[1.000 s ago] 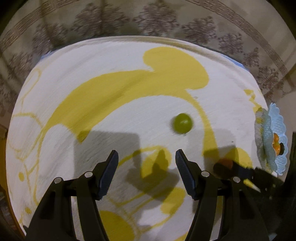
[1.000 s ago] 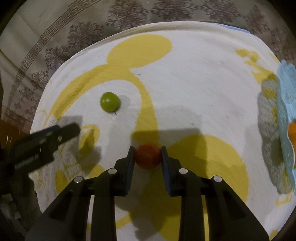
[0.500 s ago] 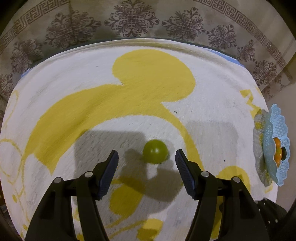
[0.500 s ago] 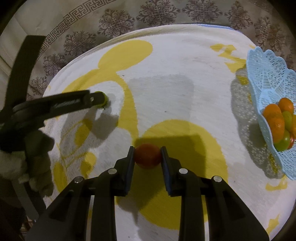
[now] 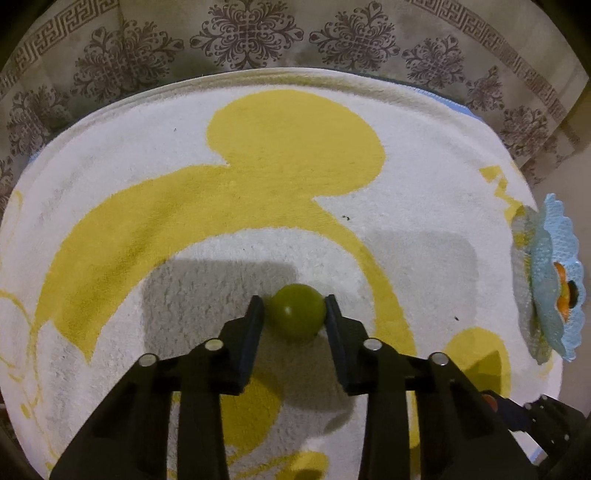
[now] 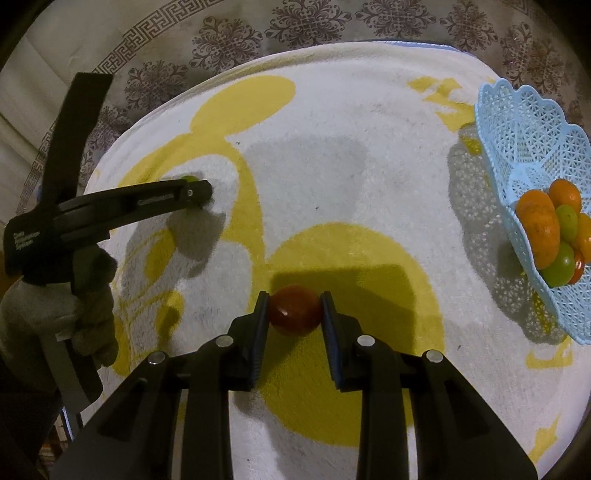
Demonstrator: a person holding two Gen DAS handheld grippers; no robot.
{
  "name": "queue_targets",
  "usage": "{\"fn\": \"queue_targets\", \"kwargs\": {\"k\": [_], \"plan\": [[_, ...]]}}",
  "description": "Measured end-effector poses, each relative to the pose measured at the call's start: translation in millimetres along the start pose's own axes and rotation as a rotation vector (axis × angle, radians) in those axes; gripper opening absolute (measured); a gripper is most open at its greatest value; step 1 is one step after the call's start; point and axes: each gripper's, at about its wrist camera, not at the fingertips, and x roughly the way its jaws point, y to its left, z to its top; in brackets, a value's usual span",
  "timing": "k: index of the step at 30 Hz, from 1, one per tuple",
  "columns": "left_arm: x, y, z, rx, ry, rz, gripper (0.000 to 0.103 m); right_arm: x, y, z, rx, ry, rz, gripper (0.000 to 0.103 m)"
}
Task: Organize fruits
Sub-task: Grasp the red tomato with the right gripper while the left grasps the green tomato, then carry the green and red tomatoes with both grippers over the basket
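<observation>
My left gripper [image 5: 294,309] is shut on a small green fruit [image 5: 296,312], low on the white and yellow towel [image 5: 184,155]. From the right wrist view the left gripper [image 6: 192,192] shows at the left, with only a sliver of the green fruit [image 6: 190,179] above its fingers. My right gripper [image 6: 294,309] is shut on a small red fruit [image 6: 294,309] and holds it above the towel [image 6: 332,122]. A light blue lattice basket [image 6: 517,122] at the right holds several orange, green and red fruits [image 6: 539,229].
The basket [image 5: 554,236] also shows edge-on at the right in the left wrist view. A patterned grey carpet [image 5: 251,33] lies beyond the towel's far edge. A gloved hand [image 6: 55,314] holds the left gripper's handle.
My left gripper moved forward to the green fruit and closed on it. My right gripper, still holding the red fruit, rose and turned so the basket came into view.
</observation>
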Motion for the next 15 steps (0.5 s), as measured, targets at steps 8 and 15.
{"fn": "queue_targets", "kwargs": {"k": [8,15], "plan": [[-18.2,7.7,-18.0,-0.052,-0.003,-0.017,0.030,-5.0,3.1,2.2,-0.015,0.000,0.030,0.028],[-43.8,8.9,-36.8,-0.083,-0.022,-0.013,0.030,-21.6,-0.1,-0.6,-0.033,-0.005,0.052,0.028]]}}
